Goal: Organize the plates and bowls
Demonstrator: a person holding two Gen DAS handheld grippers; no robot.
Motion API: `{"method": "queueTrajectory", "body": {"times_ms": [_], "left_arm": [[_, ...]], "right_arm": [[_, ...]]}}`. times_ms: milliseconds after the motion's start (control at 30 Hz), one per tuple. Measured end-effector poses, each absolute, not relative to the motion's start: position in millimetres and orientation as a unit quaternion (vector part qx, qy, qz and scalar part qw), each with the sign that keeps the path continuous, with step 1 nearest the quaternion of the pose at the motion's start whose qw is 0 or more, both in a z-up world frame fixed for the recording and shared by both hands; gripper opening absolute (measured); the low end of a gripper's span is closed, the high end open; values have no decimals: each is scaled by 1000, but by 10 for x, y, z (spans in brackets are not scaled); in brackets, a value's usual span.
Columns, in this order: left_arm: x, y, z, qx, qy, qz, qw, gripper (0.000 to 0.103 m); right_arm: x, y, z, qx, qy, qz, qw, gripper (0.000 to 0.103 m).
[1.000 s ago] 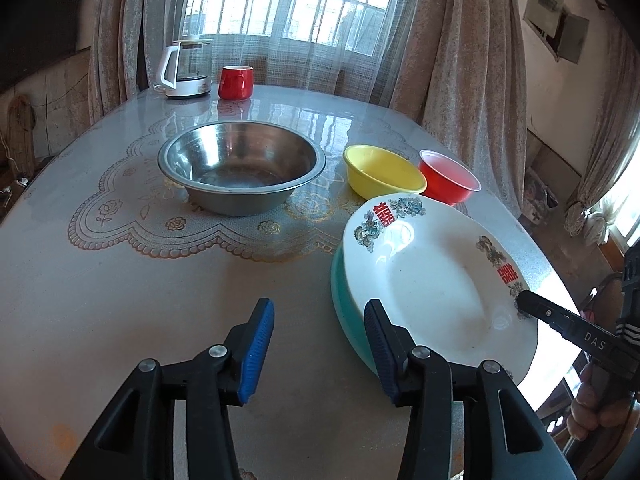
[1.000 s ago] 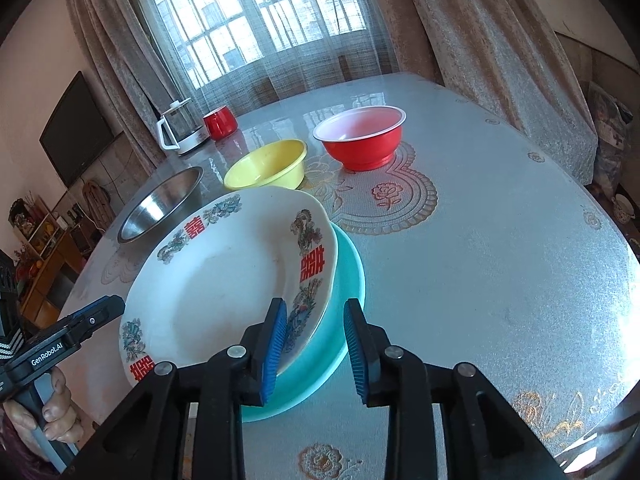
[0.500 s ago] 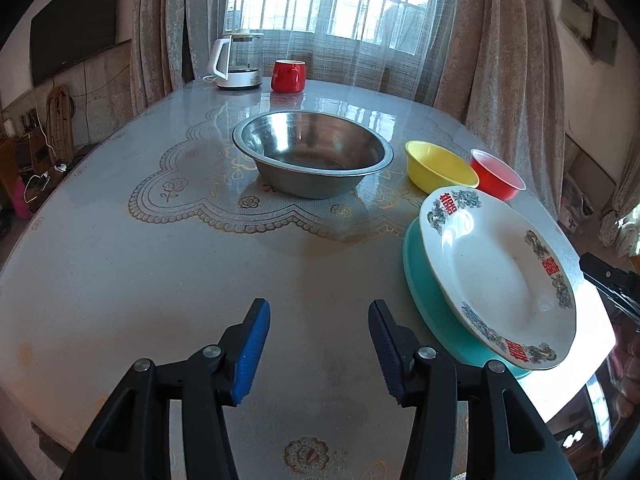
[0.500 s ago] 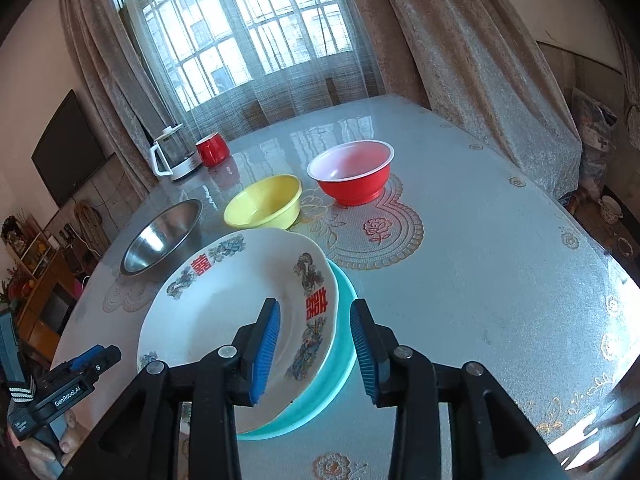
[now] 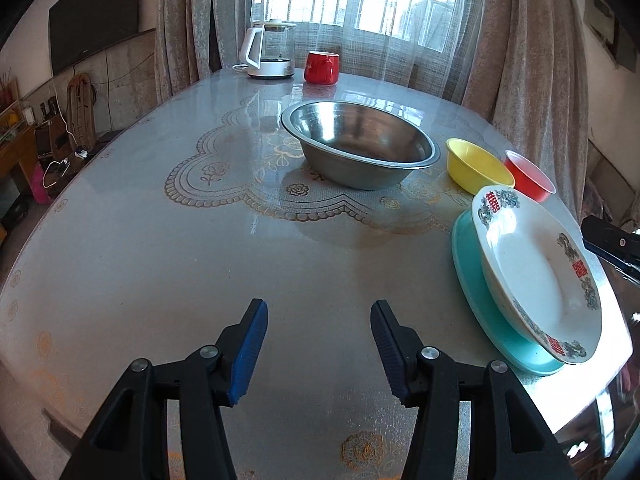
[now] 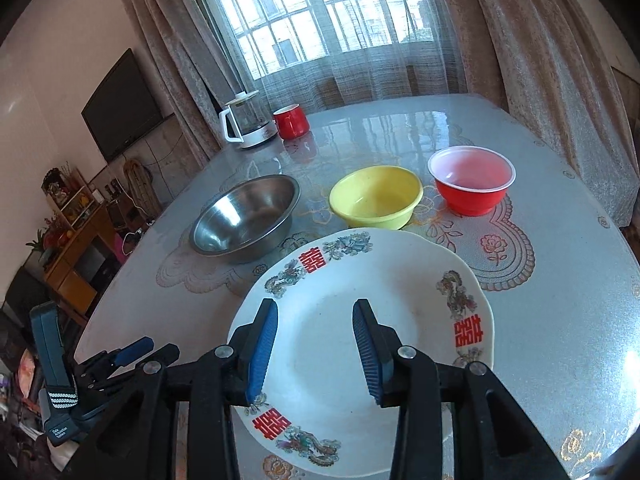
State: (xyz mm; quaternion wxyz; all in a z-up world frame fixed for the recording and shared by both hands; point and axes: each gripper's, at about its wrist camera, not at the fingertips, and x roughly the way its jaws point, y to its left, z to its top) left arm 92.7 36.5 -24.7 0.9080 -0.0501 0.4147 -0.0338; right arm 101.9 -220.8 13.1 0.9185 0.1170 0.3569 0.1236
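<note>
Right wrist view: right gripper (image 6: 314, 340) open above white plate (image 6: 404, 280), jaws just widened, nothing between; left gripper (image 5: 318, 340) open, empty, beside plate.

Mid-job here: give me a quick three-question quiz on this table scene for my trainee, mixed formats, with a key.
1. True or false: the white plate rests on the teal plate.
2. Multiple choice: which bowl sits between the steel bowl and the red bowl? A) a blue bowl B) the yellow bowl C) a glass bowl
3. Fill in: the left gripper hovers over bare table with its jaws ____, holding nothing.

Key: 1 true; 2 B; 3 open. The right gripper is also open, above the white plate, gripping nothing.
</note>
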Motion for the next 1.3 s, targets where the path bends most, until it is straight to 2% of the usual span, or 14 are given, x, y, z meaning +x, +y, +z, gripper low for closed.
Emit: {"method": "queueTrajectory", "body": {"times_ms": [467,833,1200,1300], "left_arm": [[1346,858,-184,-108,423,1,900,55],[1861,892,83,-123,390,-22,912,55],[2484,795,-25,-147,409,-27,900,56],[2581,708,-120,-130,423,-37,896,49]], "right_arm": [[1730,-1759,126,145,403,174,887,39],[2341,-1630,47,158,427,152,877,39],[2757,-1539,-103,128,454,118,874,39],[2833,-1485,-169,117,468,113,868,35]]}}
